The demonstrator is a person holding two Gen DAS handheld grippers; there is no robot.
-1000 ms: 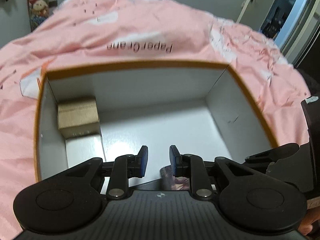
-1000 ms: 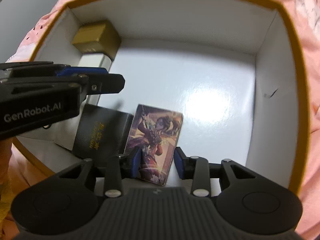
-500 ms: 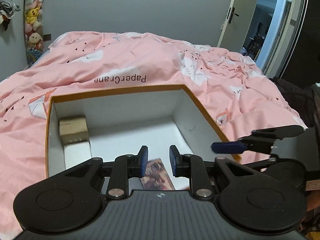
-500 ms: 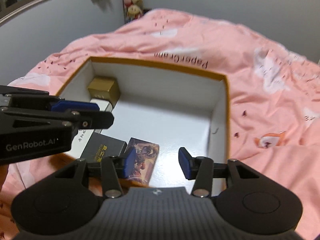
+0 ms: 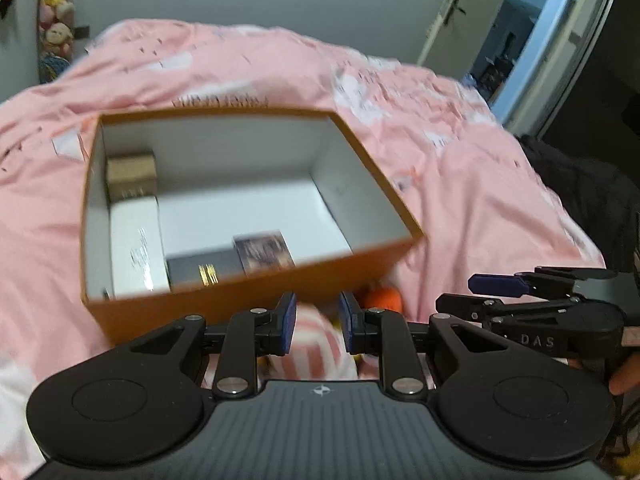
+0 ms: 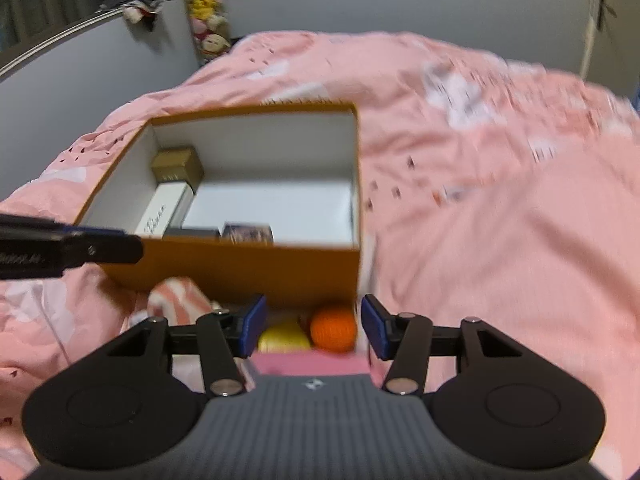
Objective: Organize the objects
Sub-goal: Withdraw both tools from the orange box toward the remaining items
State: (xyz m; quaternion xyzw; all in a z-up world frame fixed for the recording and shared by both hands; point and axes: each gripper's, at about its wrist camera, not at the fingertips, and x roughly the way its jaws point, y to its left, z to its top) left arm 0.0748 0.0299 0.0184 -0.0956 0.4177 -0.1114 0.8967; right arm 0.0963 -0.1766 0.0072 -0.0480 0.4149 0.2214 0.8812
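Note:
An orange box (image 5: 248,288) with a white inside stands on the pink bed. In it lie a brown carton (image 5: 130,176), a white carton (image 5: 136,244), a black carton with gold print (image 5: 200,270) and a picture card pack (image 5: 264,250). My left gripper (image 5: 317,322) hovers before the box's near wall, jaws narrowly apart with nothing between them. My right gripper (image 6: 314,326) is also outside the box (image 6: 240,268), its jaws opening and gripping nothing. Beyond it on the bed lie an orange ball (image 6: 334,328) and a yellow ball (image 6: 284,338).
A pink-and-white striped soft thing (image 6: 176,296) lies against the box's near wall, and a flat pink item (image 6: 312,362) lies under the right gripper. Dark clothing (image 5: 580,200) sits at the bed's right edge. Plush toys (image 6: 206,20) hang on the far wall.
Both grippers pulled back up out of the box. The right gripper let go of the picture card pack, which stays in the box beside the black carton, and its jaws widened.

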